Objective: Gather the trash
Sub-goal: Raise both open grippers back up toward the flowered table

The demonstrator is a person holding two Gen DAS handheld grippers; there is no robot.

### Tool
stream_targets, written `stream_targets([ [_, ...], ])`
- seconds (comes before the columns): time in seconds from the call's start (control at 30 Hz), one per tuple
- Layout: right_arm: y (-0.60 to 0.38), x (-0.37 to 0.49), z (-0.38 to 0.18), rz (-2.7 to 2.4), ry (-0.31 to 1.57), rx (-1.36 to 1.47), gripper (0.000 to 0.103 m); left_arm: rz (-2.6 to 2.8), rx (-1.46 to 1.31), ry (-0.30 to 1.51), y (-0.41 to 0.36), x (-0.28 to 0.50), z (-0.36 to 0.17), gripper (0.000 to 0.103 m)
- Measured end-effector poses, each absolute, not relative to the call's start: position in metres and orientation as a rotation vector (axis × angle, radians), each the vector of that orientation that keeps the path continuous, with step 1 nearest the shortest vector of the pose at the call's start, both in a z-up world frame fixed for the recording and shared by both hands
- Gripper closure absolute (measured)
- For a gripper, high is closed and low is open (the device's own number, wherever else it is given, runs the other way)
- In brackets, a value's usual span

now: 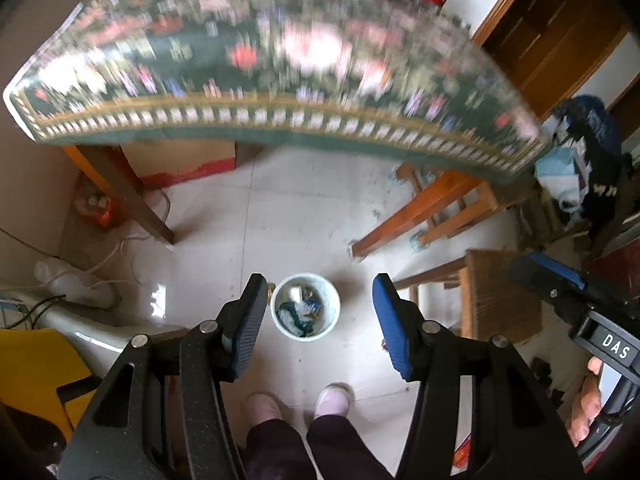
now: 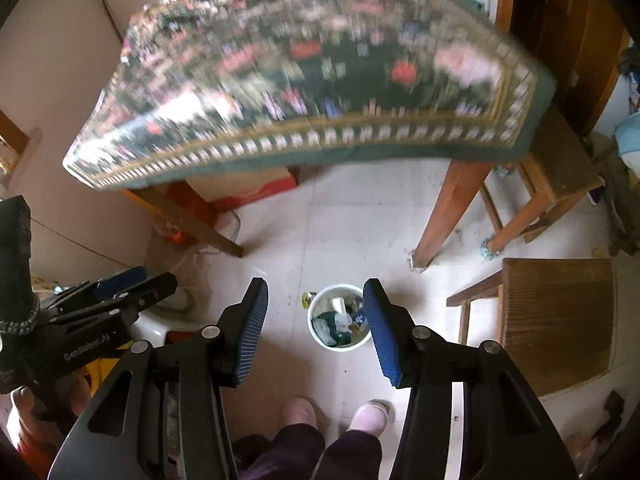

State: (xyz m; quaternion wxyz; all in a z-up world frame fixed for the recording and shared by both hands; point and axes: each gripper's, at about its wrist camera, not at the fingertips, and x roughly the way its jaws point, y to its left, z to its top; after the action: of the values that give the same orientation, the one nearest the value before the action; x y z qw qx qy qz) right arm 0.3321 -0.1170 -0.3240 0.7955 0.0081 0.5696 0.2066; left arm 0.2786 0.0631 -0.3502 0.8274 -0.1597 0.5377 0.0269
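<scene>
A white trash bin (image 1: 306,306) stands on the tiled floor in front of the table; it holds green and white scraps. It also shows in the right wrist view (image 2: 340,317). My left gripper (image 1: 320,284) is open and empty, high above the bin. My right gripper (image 2: 316,288) is open and empty, also above the bin; it shows at the right edge of the left wrist view (image 1: 548,276). A small yellowish scrap (image 2: 307,299) lies on the floor just left of the bin.
A table with a floral cloth (image 1: 280,72) fills the upper view, cluttered at its far edge. A cardboard box (image 1: 180,160) sits under it. Wooden stools (image 2: 556,320) stand to the right. The person's feet (image 1: 296,400) are just behind the bin. Cables and bags lie left.
</scene>
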Motion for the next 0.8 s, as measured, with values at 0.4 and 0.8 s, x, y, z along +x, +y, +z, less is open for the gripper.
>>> stream_targets([
  [0.4, -0.107, 0.299, -0.154, 0.422, 0.972, 0.028, 0.057, 0.015, -0.245, 0.824, 0.078, 0.242, -0.156, 0.049],
  [0.8, -0.081, 0.262, -0.033, 0.373, 0.653, 0.015, 0.056, -0.044, -0.163, 0.548, 0.098, 0.202, -0.032, 0.046],
])
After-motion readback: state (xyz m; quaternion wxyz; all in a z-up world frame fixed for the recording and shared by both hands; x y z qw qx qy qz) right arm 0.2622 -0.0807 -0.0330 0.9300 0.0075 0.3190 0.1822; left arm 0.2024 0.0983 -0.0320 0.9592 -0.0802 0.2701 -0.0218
